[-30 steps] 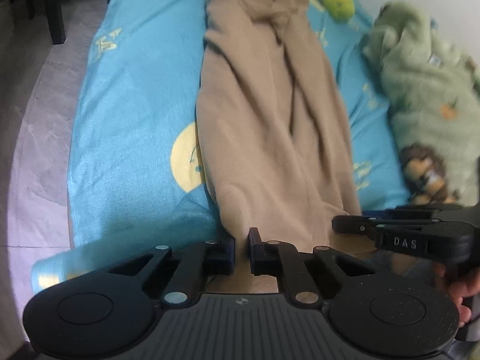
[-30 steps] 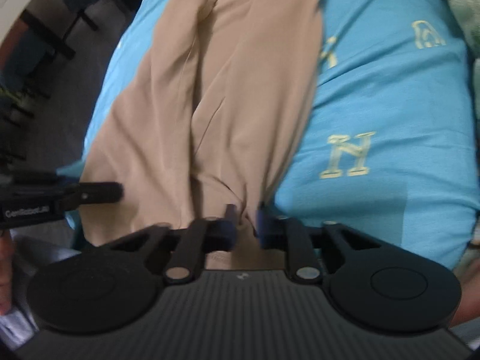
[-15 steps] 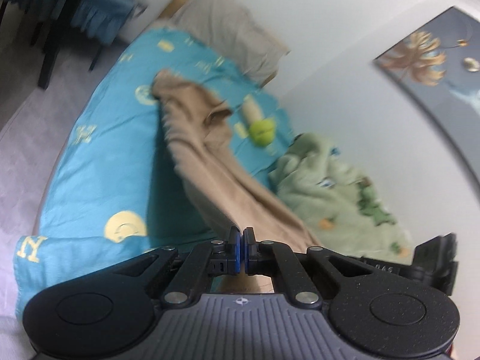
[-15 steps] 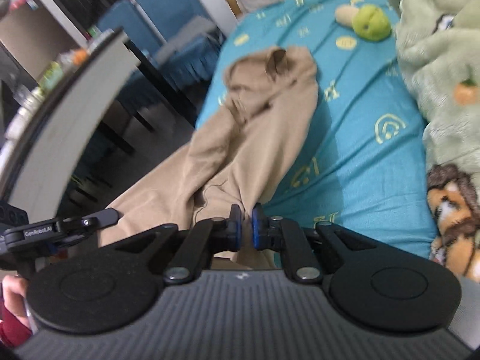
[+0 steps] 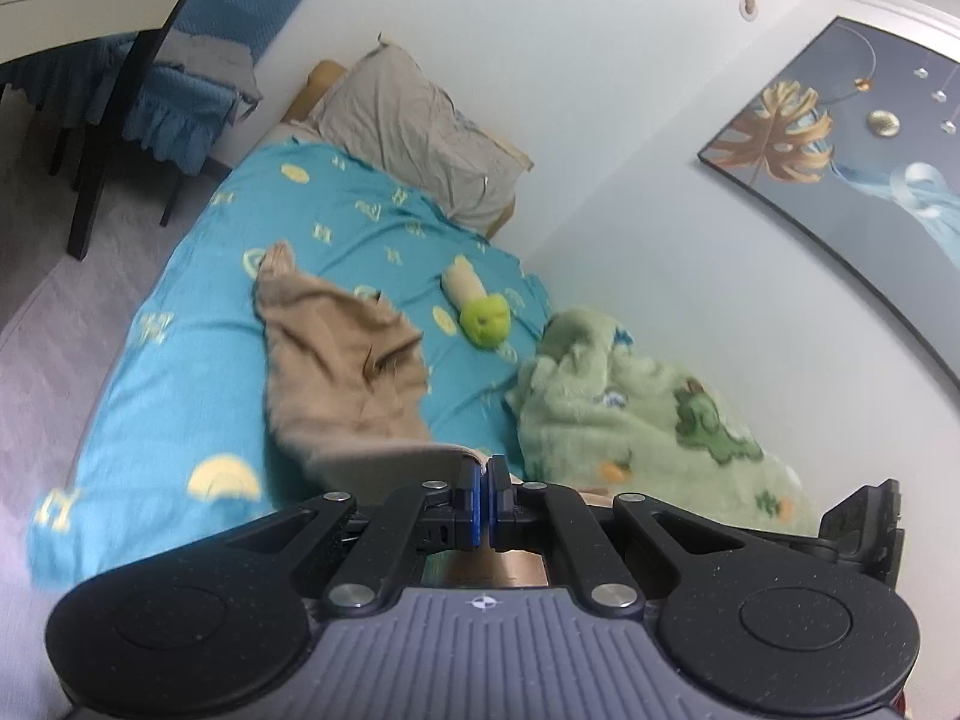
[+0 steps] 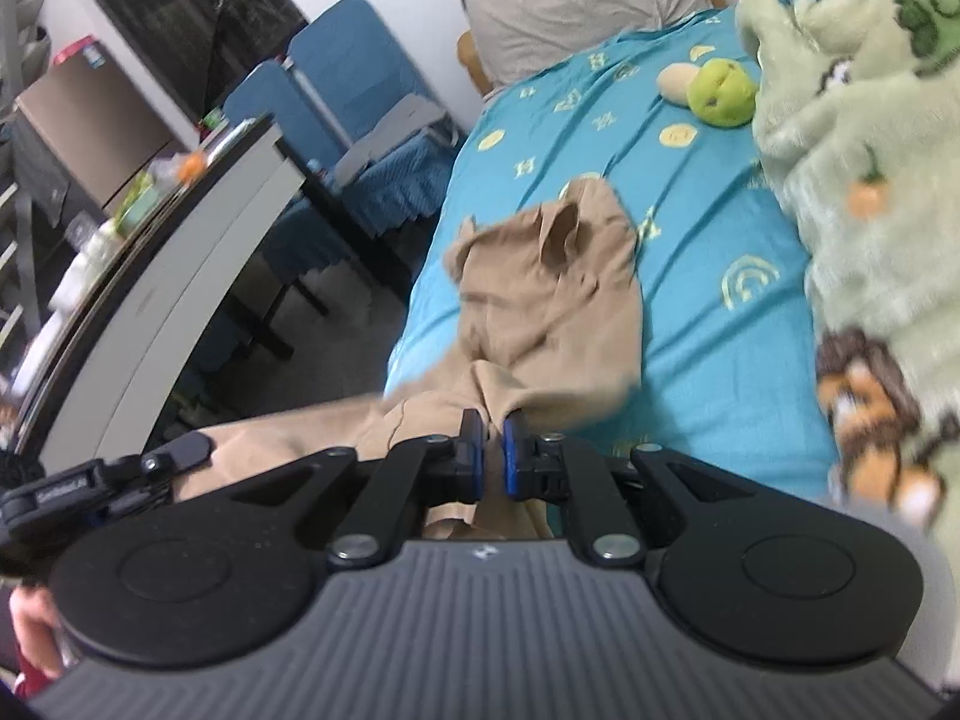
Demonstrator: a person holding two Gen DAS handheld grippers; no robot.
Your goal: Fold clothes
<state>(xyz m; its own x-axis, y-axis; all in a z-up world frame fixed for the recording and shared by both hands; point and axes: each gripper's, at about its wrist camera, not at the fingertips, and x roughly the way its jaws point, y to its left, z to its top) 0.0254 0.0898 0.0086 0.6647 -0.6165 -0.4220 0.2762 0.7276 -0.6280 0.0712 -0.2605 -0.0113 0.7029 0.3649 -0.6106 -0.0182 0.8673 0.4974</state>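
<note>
Gripping the near edge of the tan garment [image 5: 336, 360], both hand-held grippers are clamped on cloth: left hand-held gripper [image 5: 483, 501] pinched tight, right hand-held gripper [image 6: 487, 456] pinching a bunched fold. Garment's far end lies on the blue bed [image 5: 180, 360], left of a green plush toy [image 5: 486, 318] and green blanket [image 5: 630, 408].

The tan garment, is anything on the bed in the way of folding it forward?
Nothing visible. Both grippers, left gripper and right gripper, already grip the tan garment; the green plush toy and green blanket lie apart from it.
</note>
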